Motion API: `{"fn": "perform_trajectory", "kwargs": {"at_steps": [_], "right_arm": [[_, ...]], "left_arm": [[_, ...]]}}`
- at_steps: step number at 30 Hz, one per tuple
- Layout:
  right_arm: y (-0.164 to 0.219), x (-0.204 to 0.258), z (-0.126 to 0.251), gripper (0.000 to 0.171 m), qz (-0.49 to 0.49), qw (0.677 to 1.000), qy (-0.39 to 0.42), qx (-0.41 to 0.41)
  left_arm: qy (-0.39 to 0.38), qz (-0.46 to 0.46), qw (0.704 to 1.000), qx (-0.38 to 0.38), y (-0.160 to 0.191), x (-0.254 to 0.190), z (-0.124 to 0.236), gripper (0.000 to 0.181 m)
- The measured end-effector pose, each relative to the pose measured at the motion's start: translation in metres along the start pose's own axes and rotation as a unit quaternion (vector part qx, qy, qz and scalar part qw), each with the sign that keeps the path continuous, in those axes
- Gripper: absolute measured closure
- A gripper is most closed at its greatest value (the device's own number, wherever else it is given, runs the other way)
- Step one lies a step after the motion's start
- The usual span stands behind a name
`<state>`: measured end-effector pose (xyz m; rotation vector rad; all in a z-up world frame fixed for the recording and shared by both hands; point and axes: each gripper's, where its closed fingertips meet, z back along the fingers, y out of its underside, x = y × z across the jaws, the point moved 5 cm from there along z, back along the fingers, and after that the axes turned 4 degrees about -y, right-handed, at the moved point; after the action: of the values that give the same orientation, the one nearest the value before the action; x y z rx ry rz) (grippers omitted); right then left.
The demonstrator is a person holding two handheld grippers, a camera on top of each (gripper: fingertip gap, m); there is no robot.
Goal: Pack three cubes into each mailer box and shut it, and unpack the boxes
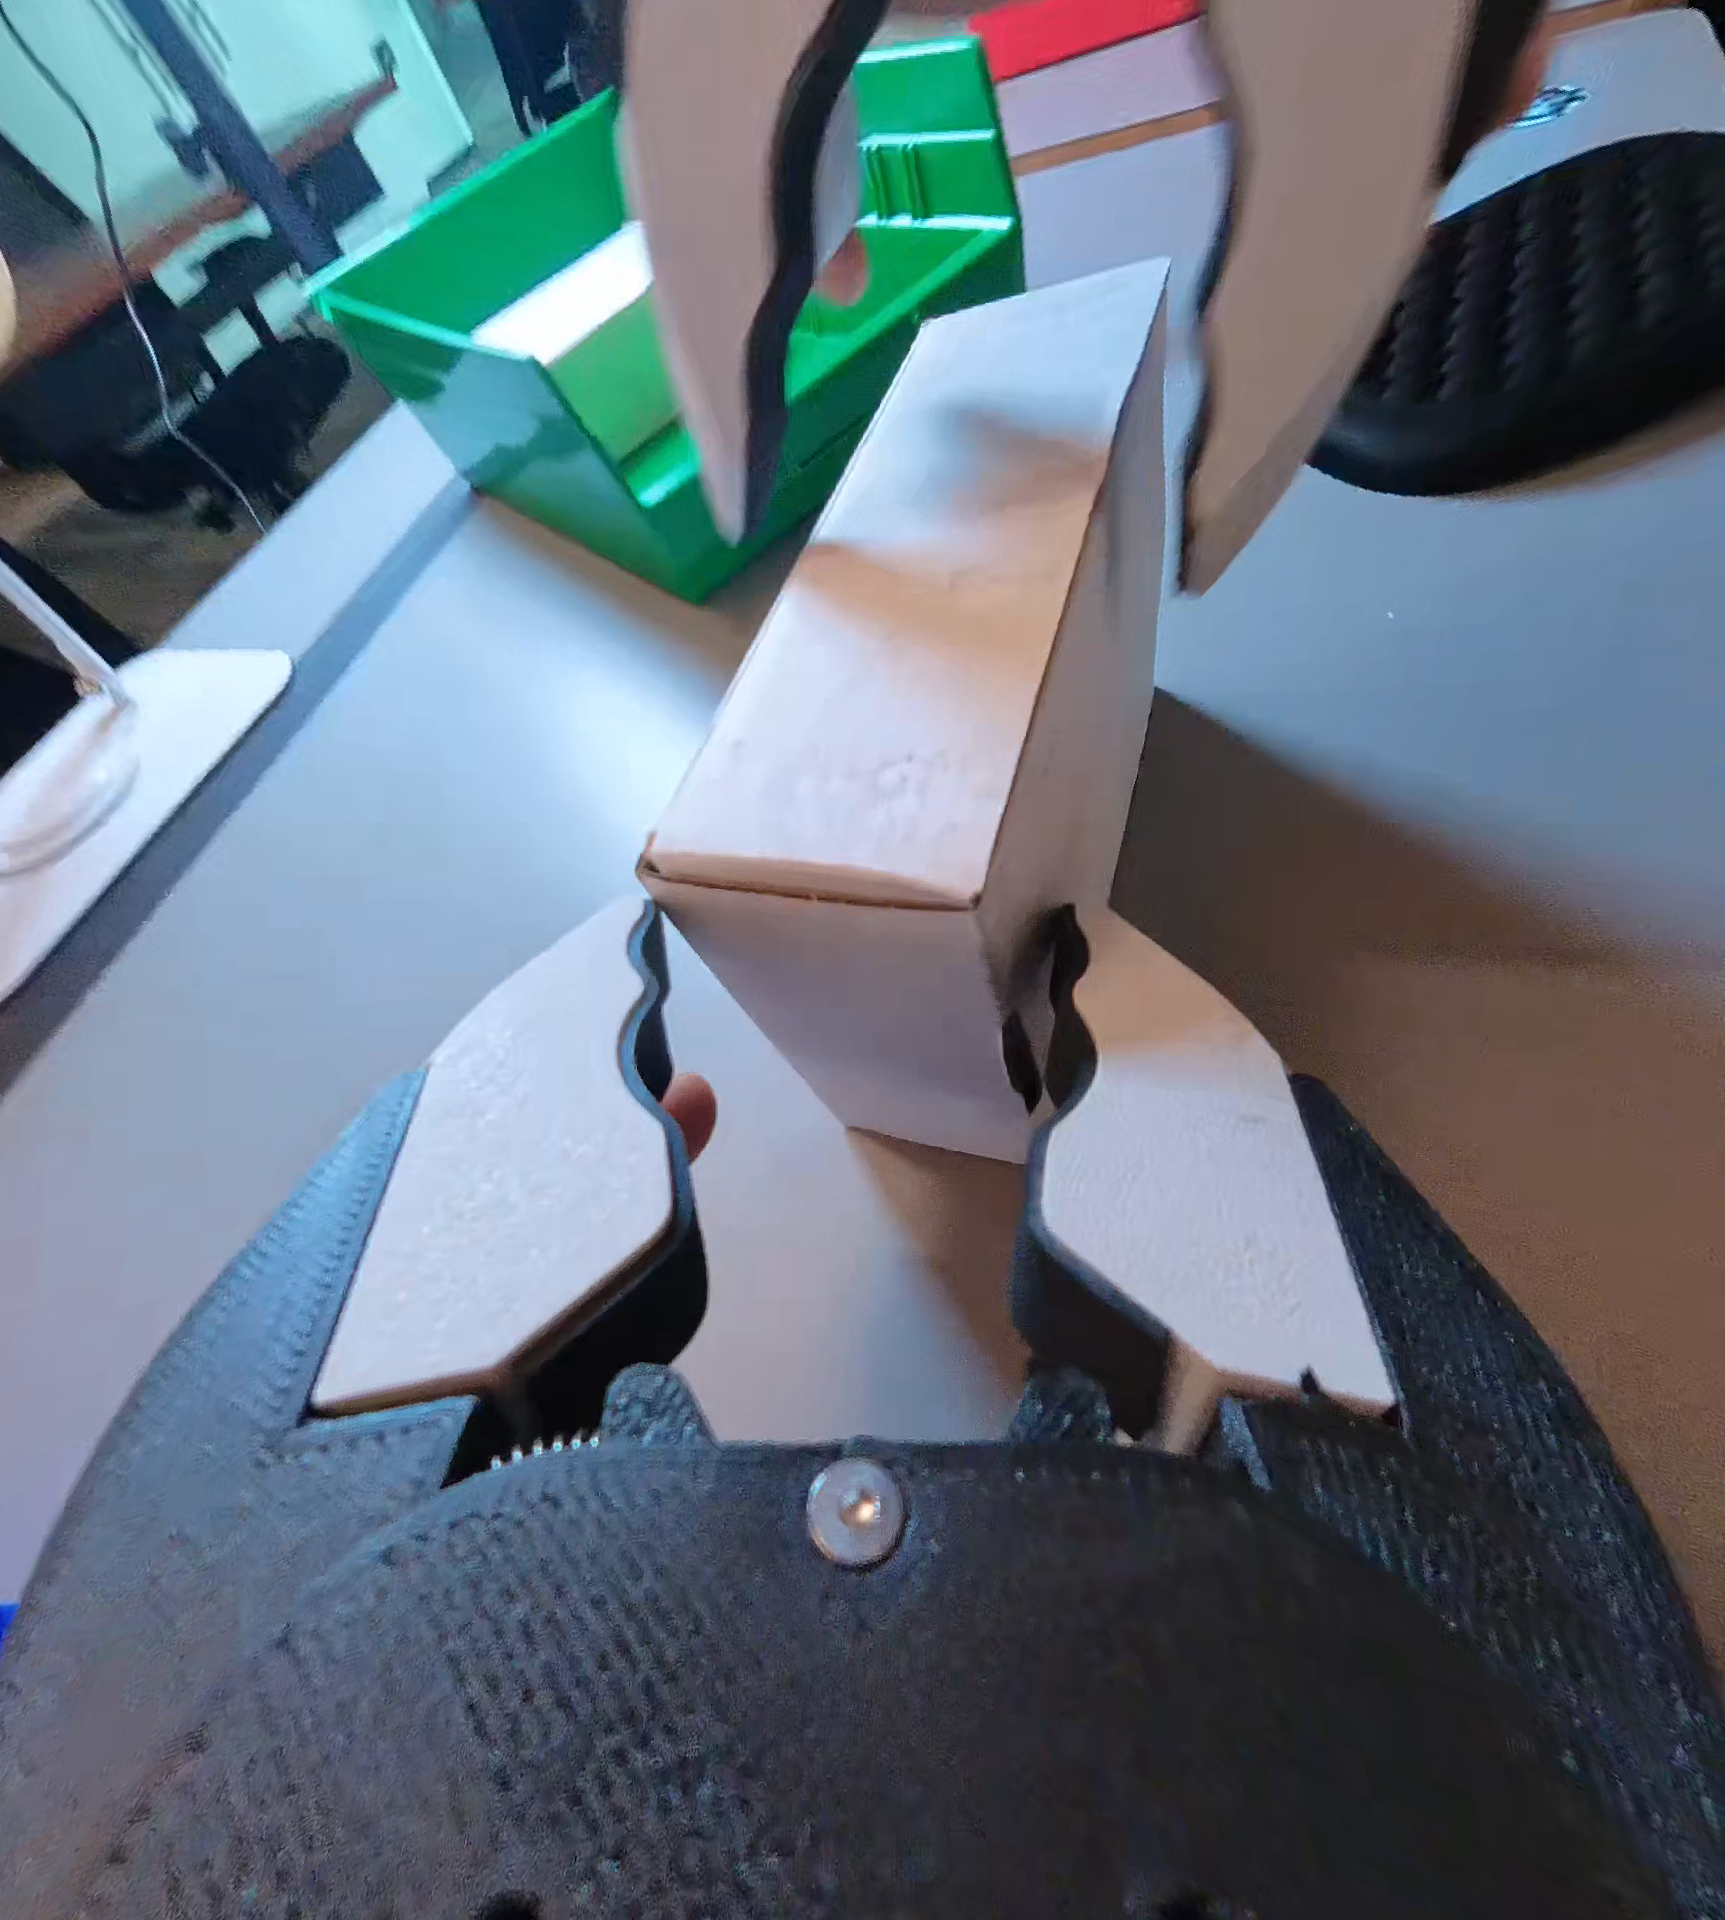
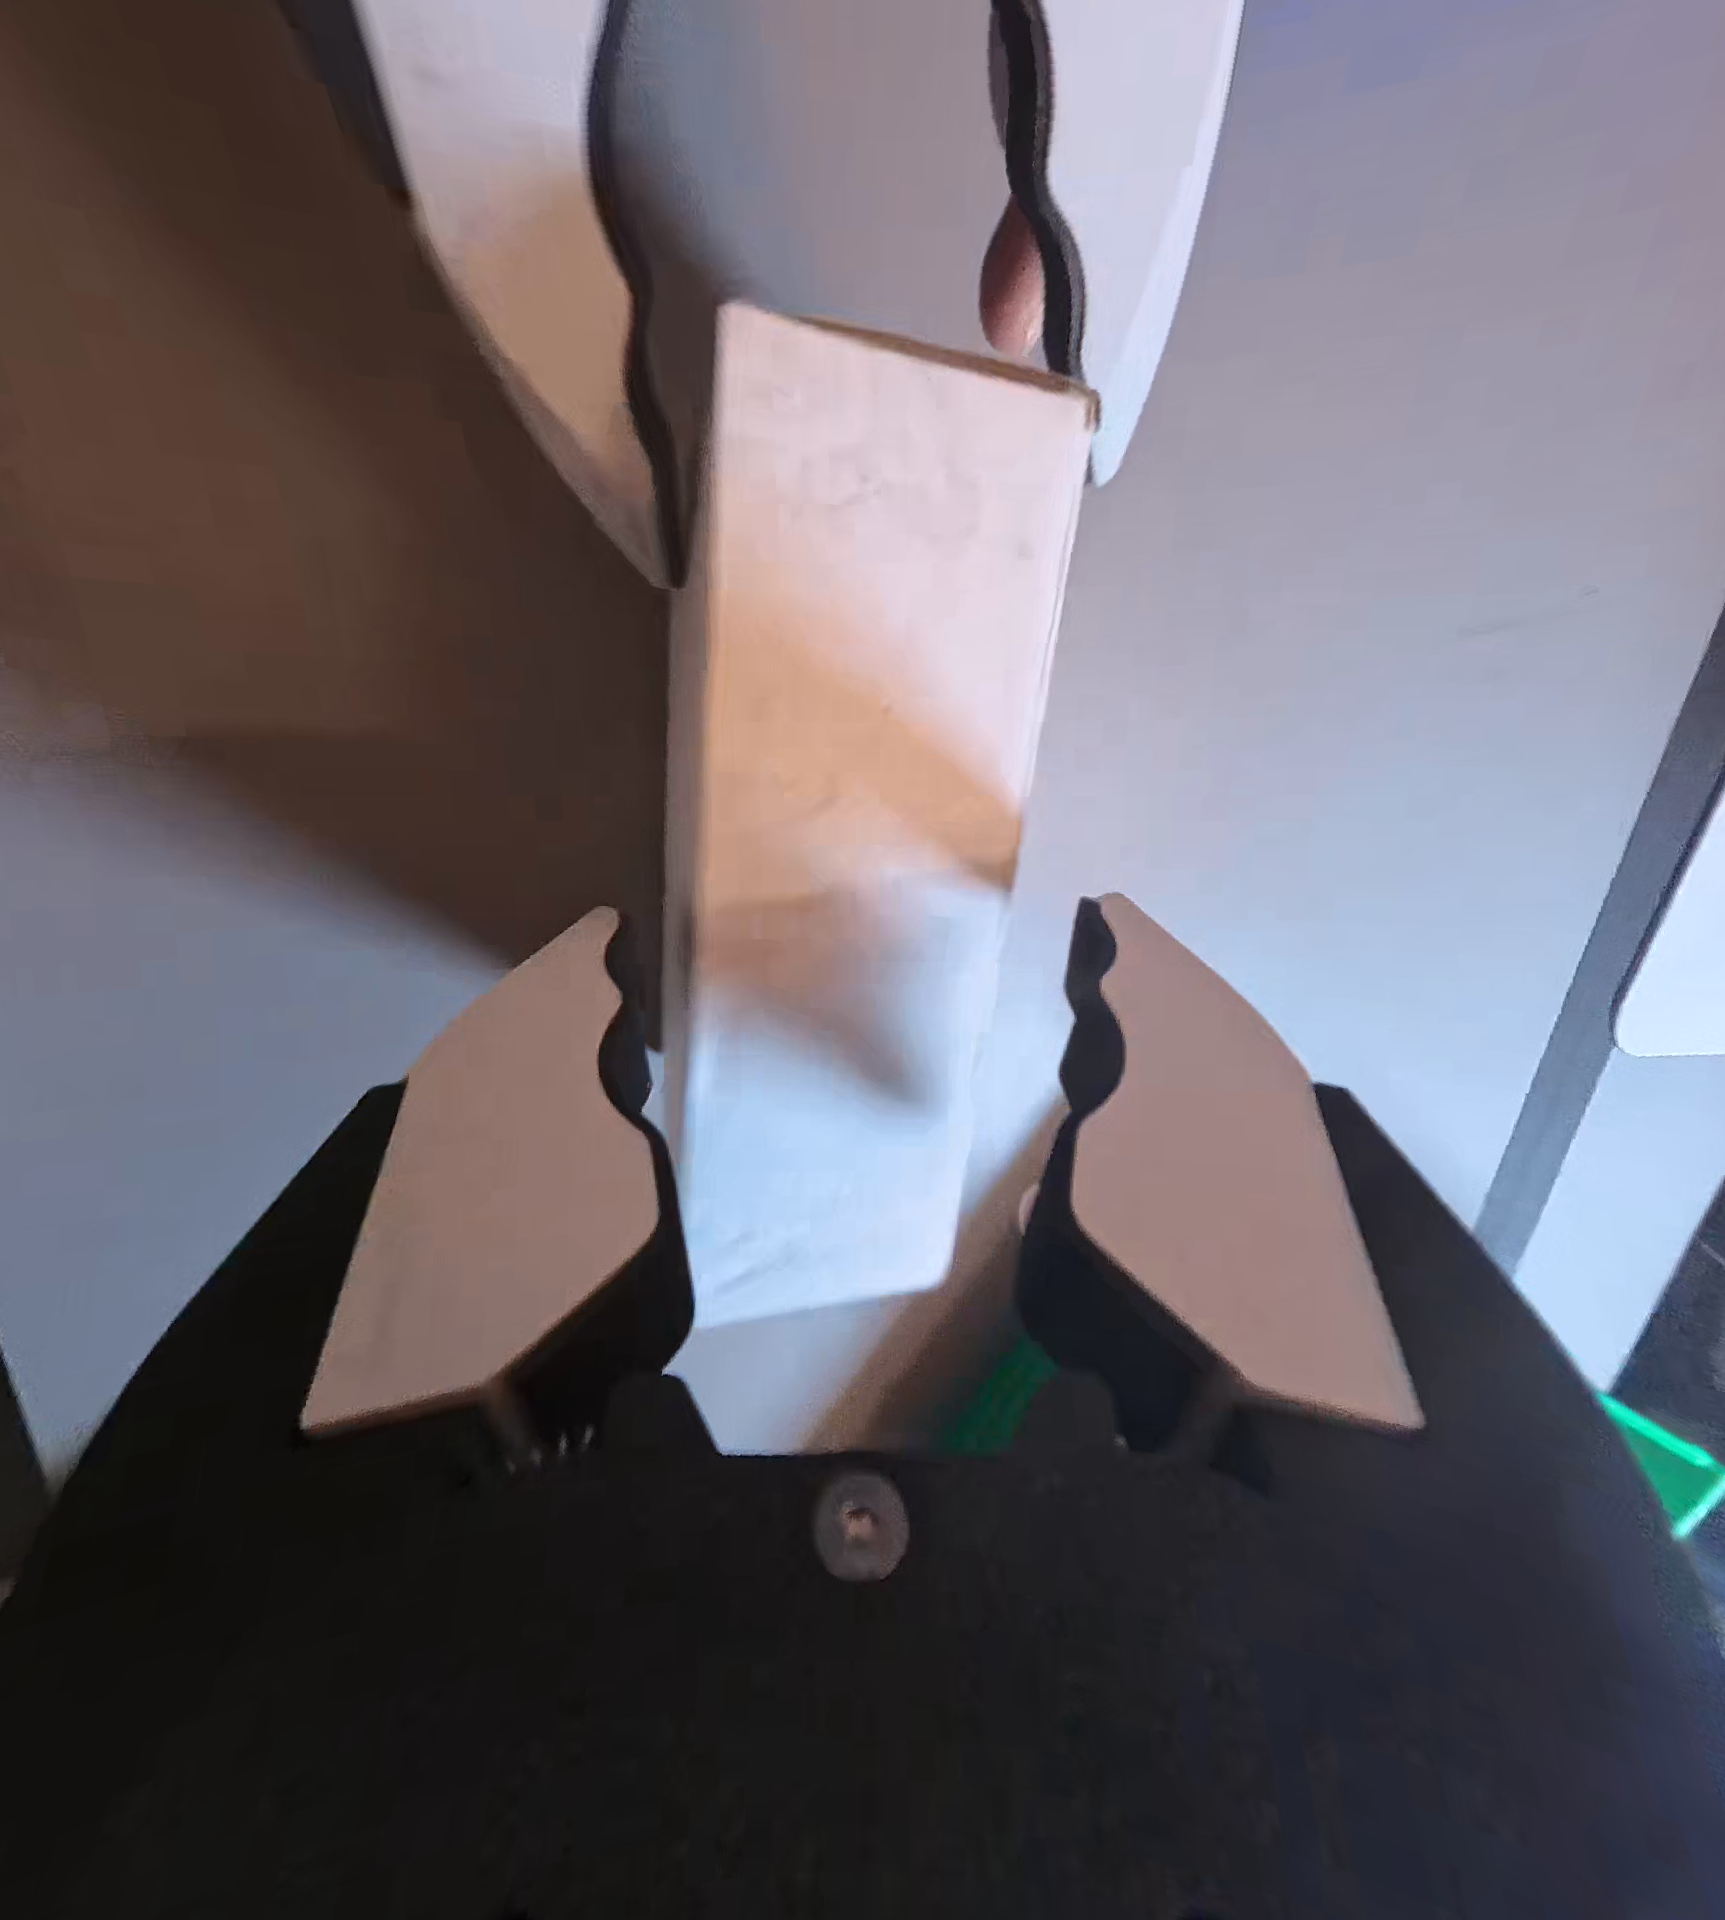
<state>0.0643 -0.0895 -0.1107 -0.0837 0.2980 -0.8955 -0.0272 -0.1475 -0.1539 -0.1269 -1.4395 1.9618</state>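
Left gripper: nearest in the left wrist view; black textured body with white foam-faced fingers, spread wide around the near end of the box. The right-hand finger is touching the box's side; the left-hand one is seen just beside the corner, contact not certain.

Mailer box: a long, narrow white cardboard mailer box, closed, tilted up on one long edge on the grey bench, towards the middle of the bench and well in from its left edge.

Handling: judged light and fairly stiff, but hollow, so the broad panels are likely to dent under a hard squeeze. The smooth card may slip between foam pads. It is best taken across the narrow width near the ends, where folds stiffen it.

Right gripper: spread around the opposite end of the box; no firm pinch is seen, one finger close against the side, the other apart.

Green box: an open green cardboard mailer box, lid flap raised, beyond the white box towards the far left edge of the bench; something pale lies inside, not identifiable.

White lamp base: at the left edge, on a neighbouring surface.
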Motion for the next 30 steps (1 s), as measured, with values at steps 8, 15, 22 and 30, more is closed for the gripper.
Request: {"fn": "perform_trajectory", "kwargs": {"at_steps": [8,15,22,30], "right_arm": [[-0.007,-0.003,0.023,0.106,0.054,0.994,0.098,-0.012],[0.109,-0.106,0.133,0.106,-0.049,0.917,0.383,0.103],[0.232,-0.181,0.066,0.106,-0.032,0.864,0.427,0.266],[0.228,-0.141,0.020,0.106,-0.072,0.883,0.399,0.237]], "left_arm": [[-0.058,0.040,0.994,-0.079,-0.006,0.015,0.033,0.109],[-0.097,0.103,0.981,-0.131,-0.007,0.037,0.044,0.121],[-0.077,0.103,0.984,-0.120,-0.005,0.024,0.035,0.126],[-0.093,0.121,0.982,-0.108,0.005,0.034,0.033,0.128]]}}
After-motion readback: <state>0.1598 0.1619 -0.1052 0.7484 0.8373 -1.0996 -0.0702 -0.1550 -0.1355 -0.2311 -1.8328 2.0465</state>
